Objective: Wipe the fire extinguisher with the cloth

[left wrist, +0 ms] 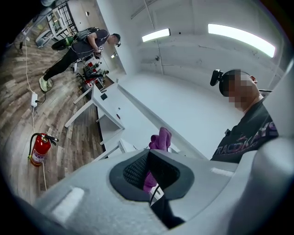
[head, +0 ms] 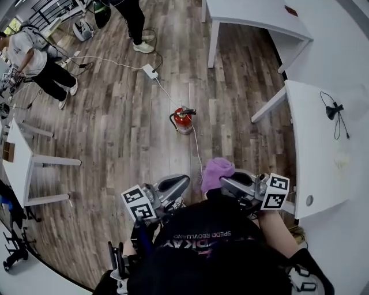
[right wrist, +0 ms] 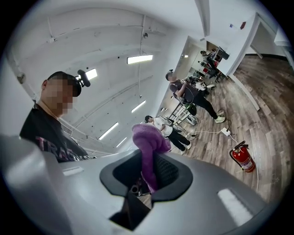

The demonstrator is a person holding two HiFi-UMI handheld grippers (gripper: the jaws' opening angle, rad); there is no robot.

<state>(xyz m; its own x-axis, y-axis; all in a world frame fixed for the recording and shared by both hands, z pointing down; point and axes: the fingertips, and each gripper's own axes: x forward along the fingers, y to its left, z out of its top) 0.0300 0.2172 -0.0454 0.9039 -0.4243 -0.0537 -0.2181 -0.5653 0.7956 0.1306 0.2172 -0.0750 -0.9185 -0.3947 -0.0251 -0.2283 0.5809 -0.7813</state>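
Note:
A red fire extinguisher [head: 183, 120] stands upright on the wooden floor ahead of me; it also shows in the left gripper view [left wrist: 40, 149] and the right gripper view [right wrist: 242, 157]. My right gripper [head: 230, 183] is shut on a purple cloth [head: 216, 173], which sticks up from between its jaws [right wrist: 147, 151]. Just to its left, my left gripper [head: 176, 185] is shut with nothing in it. In the left gripper view the cloth [left wrist: 161, 137] shows beyond the closed jaws. Both grippers are held level, well short of the extinguisher.
A white power strip [head: 150, 71] and its cable lie on the floor beyond the extinguisher. White tables stand at the right [head: 314, 150], at the back [head: 253, 17] and at the left [head: 23, 167]. A person [head: 34, 57] works at the far left.

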